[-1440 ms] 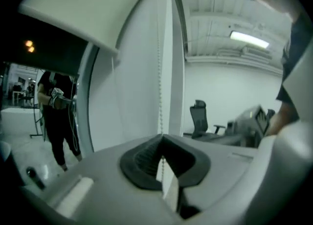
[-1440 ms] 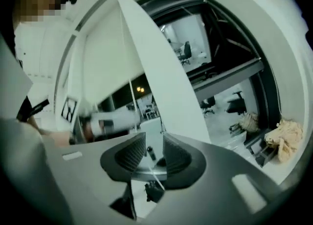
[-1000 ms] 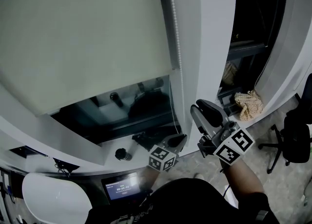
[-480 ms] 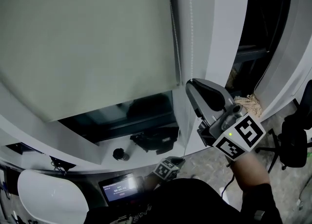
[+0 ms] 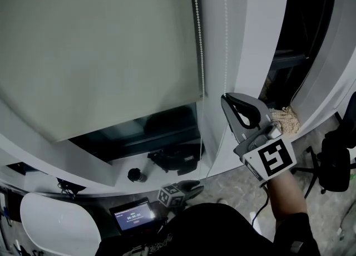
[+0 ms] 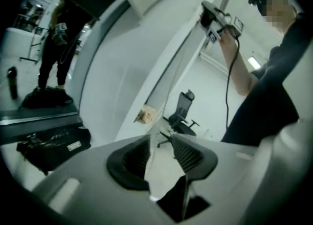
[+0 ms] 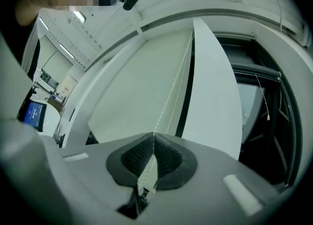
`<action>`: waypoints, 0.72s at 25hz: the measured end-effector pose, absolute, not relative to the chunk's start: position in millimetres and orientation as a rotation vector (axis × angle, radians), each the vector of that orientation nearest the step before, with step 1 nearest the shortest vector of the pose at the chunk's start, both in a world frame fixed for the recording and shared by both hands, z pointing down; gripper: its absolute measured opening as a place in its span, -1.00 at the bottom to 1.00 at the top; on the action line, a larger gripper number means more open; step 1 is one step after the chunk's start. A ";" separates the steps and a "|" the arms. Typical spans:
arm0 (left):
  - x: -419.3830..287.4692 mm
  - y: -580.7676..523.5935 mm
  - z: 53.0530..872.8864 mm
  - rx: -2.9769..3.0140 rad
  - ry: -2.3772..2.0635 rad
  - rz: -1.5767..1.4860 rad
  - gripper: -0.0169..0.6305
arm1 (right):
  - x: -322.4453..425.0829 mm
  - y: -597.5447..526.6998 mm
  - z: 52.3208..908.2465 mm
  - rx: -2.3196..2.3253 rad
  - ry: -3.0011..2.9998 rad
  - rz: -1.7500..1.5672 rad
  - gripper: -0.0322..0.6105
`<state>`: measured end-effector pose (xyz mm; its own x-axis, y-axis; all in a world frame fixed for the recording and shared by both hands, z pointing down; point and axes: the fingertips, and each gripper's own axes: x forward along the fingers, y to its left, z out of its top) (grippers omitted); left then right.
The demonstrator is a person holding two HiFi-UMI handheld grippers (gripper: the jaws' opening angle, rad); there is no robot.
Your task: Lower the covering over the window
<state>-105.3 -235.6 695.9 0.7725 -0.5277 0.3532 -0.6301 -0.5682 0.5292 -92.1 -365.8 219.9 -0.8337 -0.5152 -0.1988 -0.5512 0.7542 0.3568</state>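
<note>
Since a second ago the left gripper (image 5: 196, 185) has dropped from beside the sill to the bottom of the head view and its fingers have just been opening, while the right gripper (image 5: 228, 99) has risen along the wall and closed its fingers. In the head view the pale roller blind (image 5: 94, 49) covers most of the window, leaving a strip of dark glass (image 5: 150, 129) below its hem; the bead chain (image 5: 225, 26) hangs down the white frame to the right gripper. In the left gripper view the fingers (image 6: 188, 153) stand apart with the chain running loose between them, not pinched, up toward the right gripper high on the wall; an office chair (image 6: 183, 109) stands behind. In the right gripper view the fingers (image 7: 166, 158) are clamped together on the chain, which climbs beside the blind's edge.
</note>
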 end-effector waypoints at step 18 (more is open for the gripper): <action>-169.0 -313.3 406.3 2.610 -1.138 -0.413 -0.53 | -115.4 -346.0 567.7 -0.901 3.581 0.205 -0.87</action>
